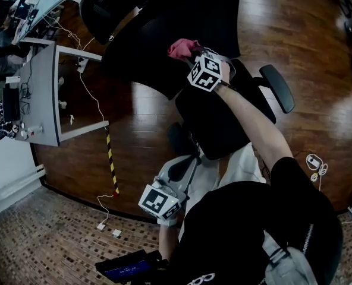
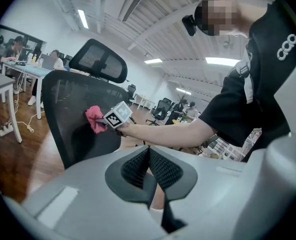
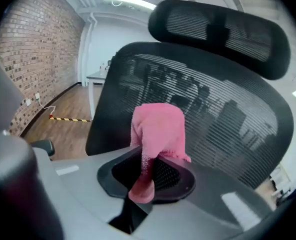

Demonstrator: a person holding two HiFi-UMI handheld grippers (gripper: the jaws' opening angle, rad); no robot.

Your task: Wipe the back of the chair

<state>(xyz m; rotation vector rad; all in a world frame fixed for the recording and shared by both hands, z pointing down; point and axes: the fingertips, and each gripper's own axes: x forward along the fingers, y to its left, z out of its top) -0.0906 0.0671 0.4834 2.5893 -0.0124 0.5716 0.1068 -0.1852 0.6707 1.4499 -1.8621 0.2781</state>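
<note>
The right gripper (image 3: 147, 178) is clamped on a pink cloth (image 3: 158, 128). Its two jaws pinch the lower folds, and the rest of the cloth stands up above them in a rounded bunch. In the right gripper view that bunch sits against the black mesh of the chair back (image 3: 228, 109), about halfway up and toward its left part, below the separate curved headrest (image 3: 223, 31). From the head view the gripper is reached out at arm's length over the black seat (image 1: 217, 120), and the cloth meets the face of the back that looks toward the seat. The right armrest (image 1: 278, 88) juts out just to the right of the person's forearm. The left gripper view shows the same contact from low and to the side, with the pink bunch touching the mesh just ahead of the marker cube. The left gripper (image 2: 149, 170) has its jaws closed together with nothing between them. It is held low and near the person's body, well apart from the chair back and touching no part of the chair. The chair stands on a dark wooden floor (image 1: 295, 28). A grey desk (image 1: 42, 94) stands far to the left, and a strip of yellow-and-black tape (image 1: 110, 159) lies on the floor between the desk and the chair. A brick wall (image 3: 33, 49) runs along the left in the right gripper view.
</note>
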